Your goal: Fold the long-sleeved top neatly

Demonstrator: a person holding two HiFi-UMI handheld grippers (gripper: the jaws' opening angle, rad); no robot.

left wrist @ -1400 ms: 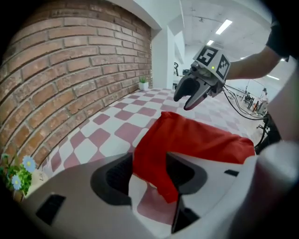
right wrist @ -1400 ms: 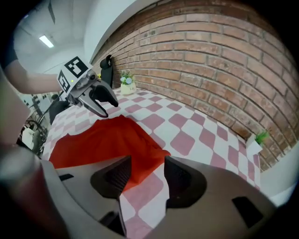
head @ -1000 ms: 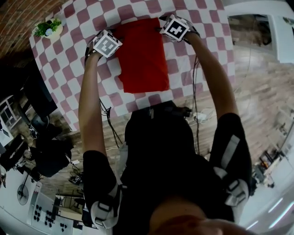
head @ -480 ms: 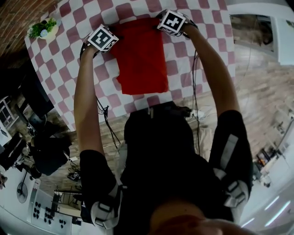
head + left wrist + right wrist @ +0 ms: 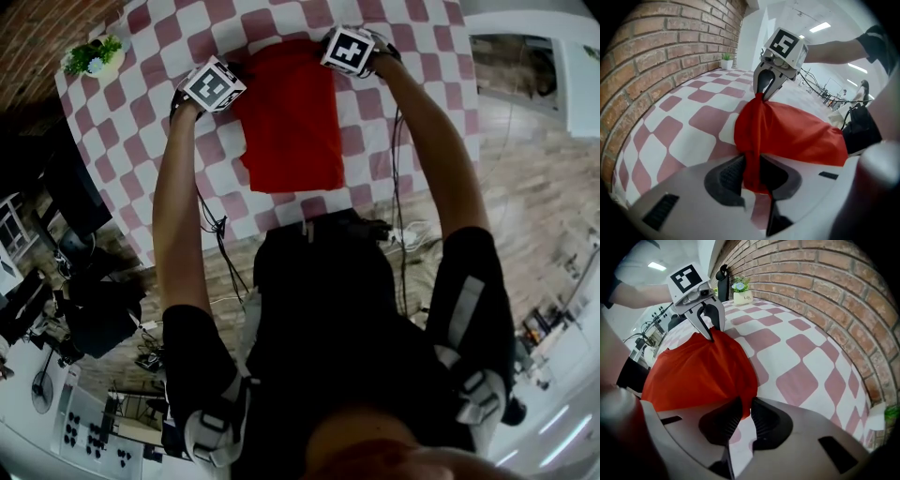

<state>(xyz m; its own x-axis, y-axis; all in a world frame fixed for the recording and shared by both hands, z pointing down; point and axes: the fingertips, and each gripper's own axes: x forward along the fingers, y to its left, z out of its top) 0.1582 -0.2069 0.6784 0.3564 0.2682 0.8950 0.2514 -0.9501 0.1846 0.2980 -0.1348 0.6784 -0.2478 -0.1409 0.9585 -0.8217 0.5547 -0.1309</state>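
The red top [image 5: 289,112] lies as a folded rectangle on the checkered surface [image 5: 412,84], its far edge raised at both corners. The left gripper [image 5: 751,172] has just been closing its jaws and pinches a thick bunch of cloth; the right gripper [image 5: 742,414] has done the same but bites only a thin edge (the weaker hold, I think). If the far edge is pulled toward the person, this corner may slip out, making the fold crooked.
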